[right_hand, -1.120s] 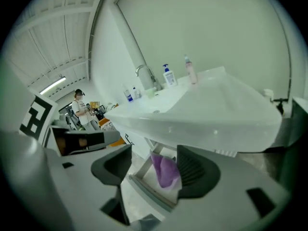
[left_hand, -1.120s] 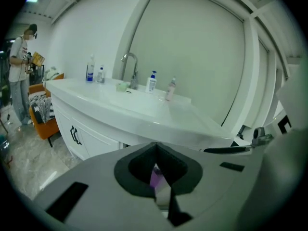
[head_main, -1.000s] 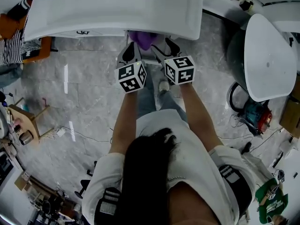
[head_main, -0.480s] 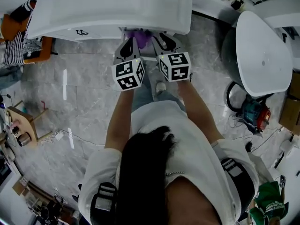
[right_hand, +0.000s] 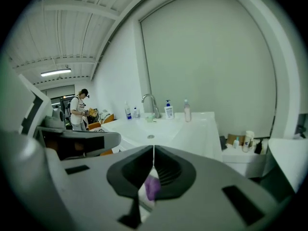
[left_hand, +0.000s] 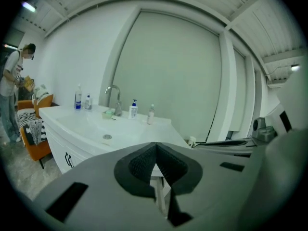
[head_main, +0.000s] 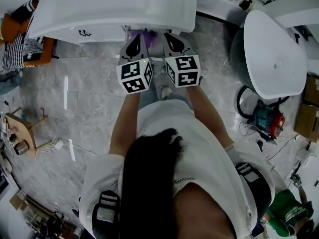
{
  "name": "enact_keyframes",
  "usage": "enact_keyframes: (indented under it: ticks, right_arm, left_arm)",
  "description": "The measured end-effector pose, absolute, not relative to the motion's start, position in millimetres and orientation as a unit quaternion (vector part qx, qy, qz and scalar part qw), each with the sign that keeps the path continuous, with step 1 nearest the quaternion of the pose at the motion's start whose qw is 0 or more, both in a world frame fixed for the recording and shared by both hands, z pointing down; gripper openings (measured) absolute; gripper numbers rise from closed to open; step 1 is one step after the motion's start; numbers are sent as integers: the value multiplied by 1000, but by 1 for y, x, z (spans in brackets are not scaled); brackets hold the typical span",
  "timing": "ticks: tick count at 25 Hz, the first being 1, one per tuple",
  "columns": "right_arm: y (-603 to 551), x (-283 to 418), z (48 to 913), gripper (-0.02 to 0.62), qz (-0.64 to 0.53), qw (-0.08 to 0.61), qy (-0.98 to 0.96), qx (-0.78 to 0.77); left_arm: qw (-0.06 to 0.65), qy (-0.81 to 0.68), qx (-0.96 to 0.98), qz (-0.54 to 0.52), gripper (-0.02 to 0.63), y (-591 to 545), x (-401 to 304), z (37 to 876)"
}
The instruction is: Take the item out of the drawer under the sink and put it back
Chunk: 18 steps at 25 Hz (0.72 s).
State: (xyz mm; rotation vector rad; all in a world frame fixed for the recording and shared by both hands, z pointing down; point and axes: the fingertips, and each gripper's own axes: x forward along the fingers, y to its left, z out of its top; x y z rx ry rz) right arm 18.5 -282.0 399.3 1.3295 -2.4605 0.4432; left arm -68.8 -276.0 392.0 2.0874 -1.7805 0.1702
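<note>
Grey marble floor [head_main: 84, 98] runs up to a white sink [head_main: 114, 9]. At its front edge the left gripper [left_hand: 156, 147] has its jaws pressed together on nothing. Just beside it a purple item [head_main: 145, 35] sits under the rim. The right gripper [right_hand: 153, 150] is closed too, with the purple showing through the gap below its tips.

right gripper [right_hand: 153, 149]: jaws met at the tips | purple item [right_hand: 153, 187] showed in the gap below them | white sink [right_hand: 166, 130] with faucet [right_hand: 151, 104] lay beyond | person [right_hand: 77, 110] stood far left
</note>
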Motion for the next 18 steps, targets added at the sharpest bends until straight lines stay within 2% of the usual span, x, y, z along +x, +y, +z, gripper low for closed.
enact_keyframes:
  ticks: [18]
  right_arm:
    - [-264,8,386,15,137,143,-867,456]
  left_arm:
    - [180,-609,771,49,3,-262,-52,380]
